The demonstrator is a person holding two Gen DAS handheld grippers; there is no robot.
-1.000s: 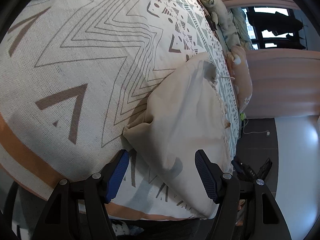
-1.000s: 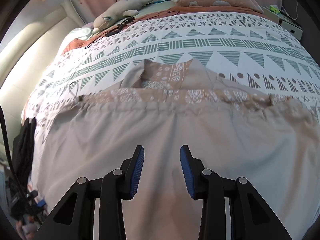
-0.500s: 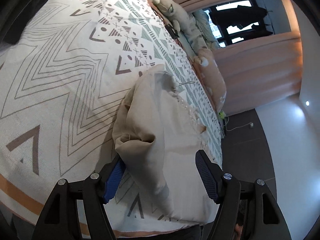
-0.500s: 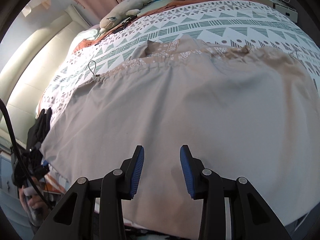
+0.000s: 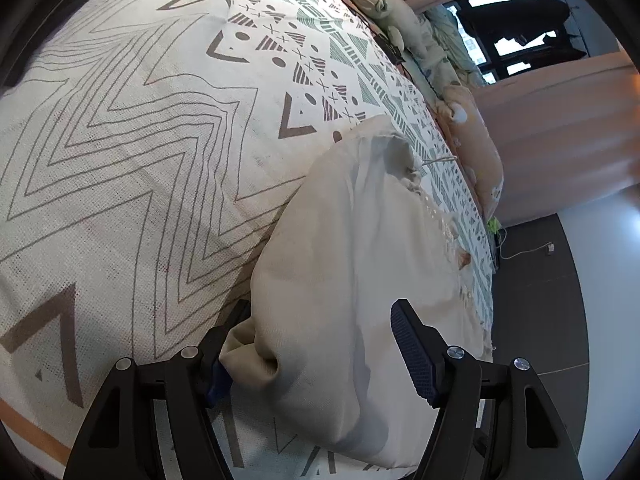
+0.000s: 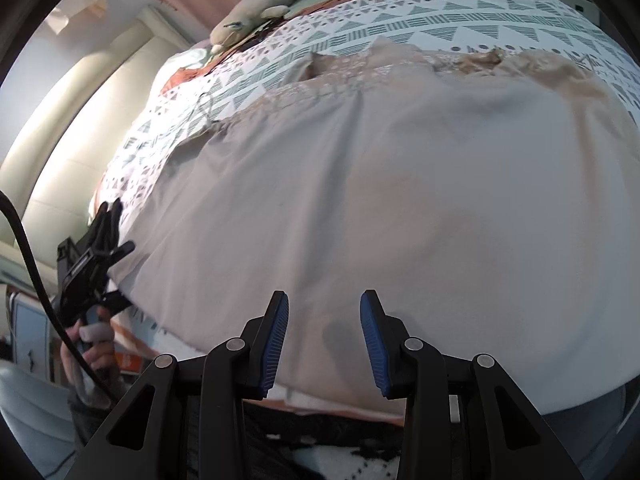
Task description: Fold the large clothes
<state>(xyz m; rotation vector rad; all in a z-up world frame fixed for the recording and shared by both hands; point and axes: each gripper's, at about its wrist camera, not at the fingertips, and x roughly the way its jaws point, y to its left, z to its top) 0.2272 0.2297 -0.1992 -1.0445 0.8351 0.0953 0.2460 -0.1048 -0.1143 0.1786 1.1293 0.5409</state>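
Observation:
A large beige garment [image 5: 360, 260] with a patterned trim lies spread on the patterned bedspread [image 5: 140, 140]. My left gripper [image 5: 320, 314] stands wide open around the garment's bunched near corner. The fabric covers its left pad, and the right pad [image 5: 412, 352] stands free. In the right wrist view the garment [image 6: 400, 200] fills the bed's near half. My right gripper [image 6: 324, 300] hovers over its near hem, jaws partly apart with nothing between them. At that view's left, a hand holds the left gripper [image 6: 100, 248] at the garment's corner.
A plush toy [image 6: 256, 4] and a peach pillow [image 5: 476, 148] lie at the bed's far end, with a black cable near the toy. Pink curtains [image 5: 560, 120] and dark floor [image 5: 532, 280] border the bed. A cream padded panel [image 6: 80, 100] runs along its left side.
The left gripper has come forward onto the garment's bunched corner, which now lies between its jaws. The right gripper has drawn back from mid-garment to the near hem.

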